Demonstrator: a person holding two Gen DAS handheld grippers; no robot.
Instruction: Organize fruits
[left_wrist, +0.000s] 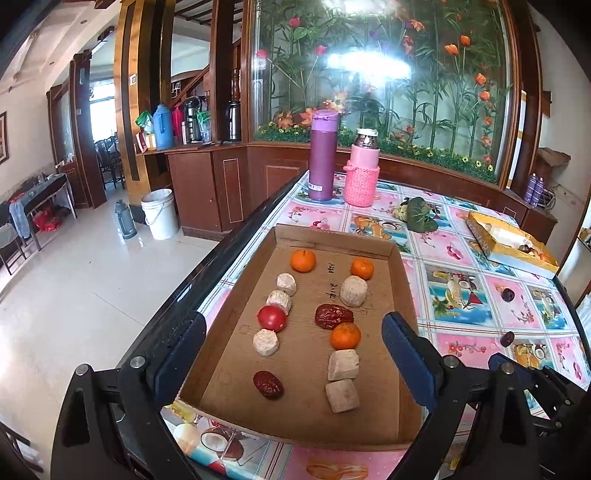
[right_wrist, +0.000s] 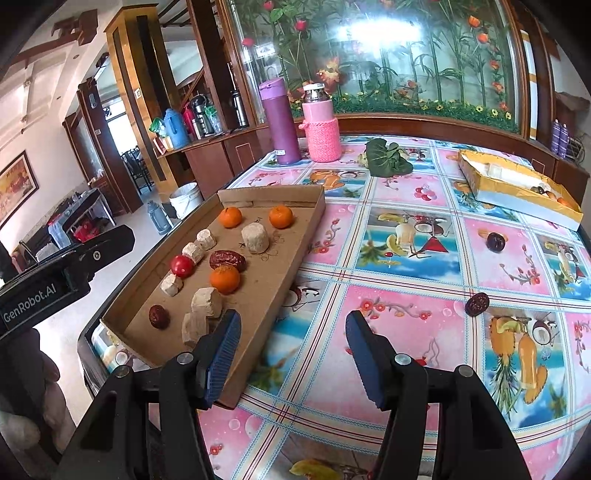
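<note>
A brown cardboard tray (left_wrist: 402, 295) (right_wrist: 303, 236) lies at the table's left edge. In it stand two rows: oranges (left_wrist: 303, 260) (right_wrist: 224, 279), a red tomato (left_wrist: 272, 317) (right_wrist: 182, 266), red dates (left_wrist: 333, 316) (right_wrist: 227, 260) and pale beige cakes (left_wrist: 353, 291) (right_wrist: 255, 238). My left gripper (left_wrist: 293, 354) is open and empty, its fingers straddling the tray's near end. My right gripper (right_wrist: 293, 354) is open and empty over the tray's right near corner. A dark plum (right_wrist: 495, 241) (left_wrist: 508, 294) and a loose date (right_wrist: 477, 304) (left_wrist: 507, 338) lie on the tablecloth to the right.
A purple flask (left_wrist: 322, 155) (right_wrist: 279, 122) and a pink knit-covered bottle (left_wrist: 362, 173) (right_wrist: 320, 123) stand at the far edge. A green leafy thing (right_wrist: 386, 157) lies beside them. A yellow box (right_wrist: 517, 188) (left_wrist: 509, 243) with small fruits is far right. Floor drops off left of the table.
</note>
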